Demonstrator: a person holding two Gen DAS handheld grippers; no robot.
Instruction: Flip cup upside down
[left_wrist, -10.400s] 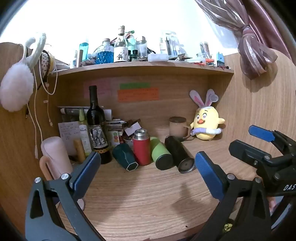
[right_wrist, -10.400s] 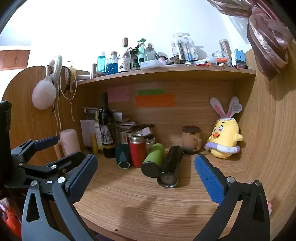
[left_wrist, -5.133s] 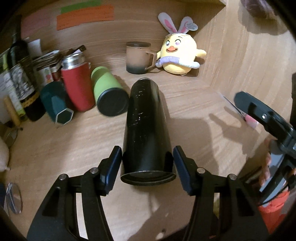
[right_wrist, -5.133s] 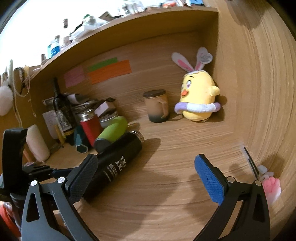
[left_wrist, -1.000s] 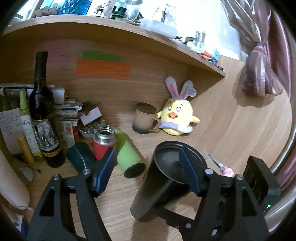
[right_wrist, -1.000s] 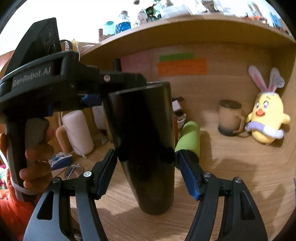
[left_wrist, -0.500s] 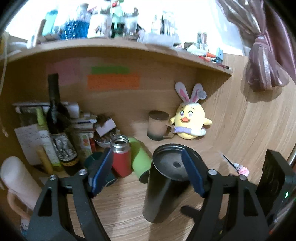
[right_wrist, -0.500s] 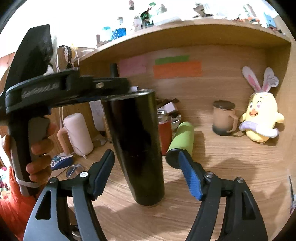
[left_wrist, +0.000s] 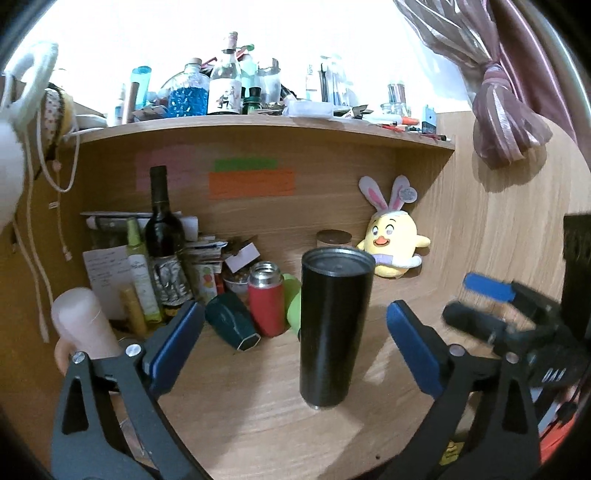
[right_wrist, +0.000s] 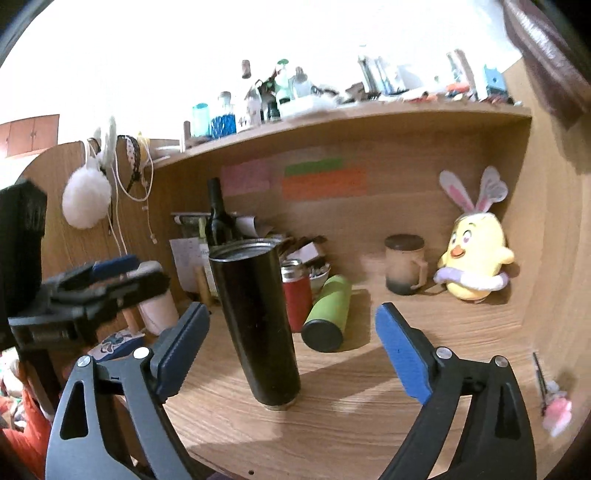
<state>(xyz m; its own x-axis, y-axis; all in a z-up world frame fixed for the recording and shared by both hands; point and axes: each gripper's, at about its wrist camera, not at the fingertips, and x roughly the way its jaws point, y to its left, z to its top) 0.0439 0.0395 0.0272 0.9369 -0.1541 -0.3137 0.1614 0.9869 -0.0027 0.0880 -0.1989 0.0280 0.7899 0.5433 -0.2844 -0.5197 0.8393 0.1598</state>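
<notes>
The tall black cup (left_wrist: 332, 325) stands on end on the wooden desk (left_wrist: 258, 424), its flat base up and its narrow mouth end down. It also shows in the right wrist view (right_wrist: 258, 325). My left gripper (left_wrist: 291, 350) is open, its blue pads wide on either side of the cup and apart from it. My right gripper (right_wrist: 291, 354) is open too, a little back from the cup. Each gripper shows in the other's view, the right one (left_wrist: 495, 306) and the left one (right_wrist: 107, 277).
Behind the cup are a red flask (left_wrist: 266, 299), a lying green bottle (right_wrist: 327, 314), a teal cup on its side (left_wrist: 232, 325), a wine bottle (left_wrist: 162, 240), a lidded mug (right_wrist: 404, 264) and a yellow plush chick (right_wrist: 472, 254). A pink bottle (left_wrist: 83, 325) stands left. A shelf of bottles hangs above.
Both grippers have opened wide and drawn back from the black cup. The cup stands by itself on the desk, no longer held.
</notes>
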